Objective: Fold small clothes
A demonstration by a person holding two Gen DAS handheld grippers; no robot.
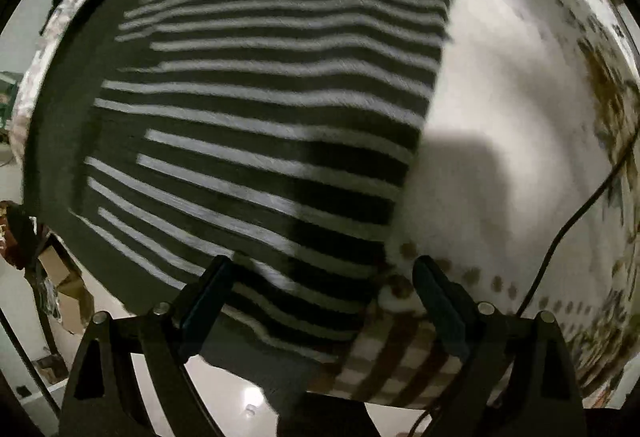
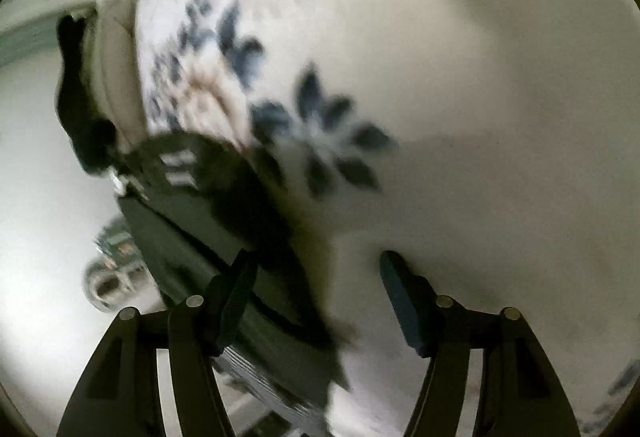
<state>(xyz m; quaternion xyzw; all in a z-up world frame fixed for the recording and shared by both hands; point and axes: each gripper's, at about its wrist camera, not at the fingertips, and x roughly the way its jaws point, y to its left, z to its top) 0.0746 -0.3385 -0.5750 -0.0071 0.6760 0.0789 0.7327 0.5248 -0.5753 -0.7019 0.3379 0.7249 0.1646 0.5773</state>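
Observation:
A dark garment with white stripes (image 1: pixel 264 109) lies spread flat on a white floral cloth (image 1: pixel 500 117) and fills most of the left wrist view. My left gripper (image 1: pixel 322 273) is open just above the garment's near right corner, one finger over the stripes, the other over the cloth. A brown-checked fabric (image 1: pixel 400 361) lies under that corner. In the blurred right wrist view my right gripper (image 2: pixel 318 269) is open over the cloth (image 2: pixel 480 157), its left finger at a dark garment edge (image 2: pixel 240 237) that hangs off the surface's side.
A black cable (image 1: pixel 576 213) runs across the cloth at the right. Cardboard boxes (image 1: pixel 60 277) and white floor lie below the surface's left edge. Round metal objects (image 2: pixel 108 281) sit on the floor in the right wrist view.

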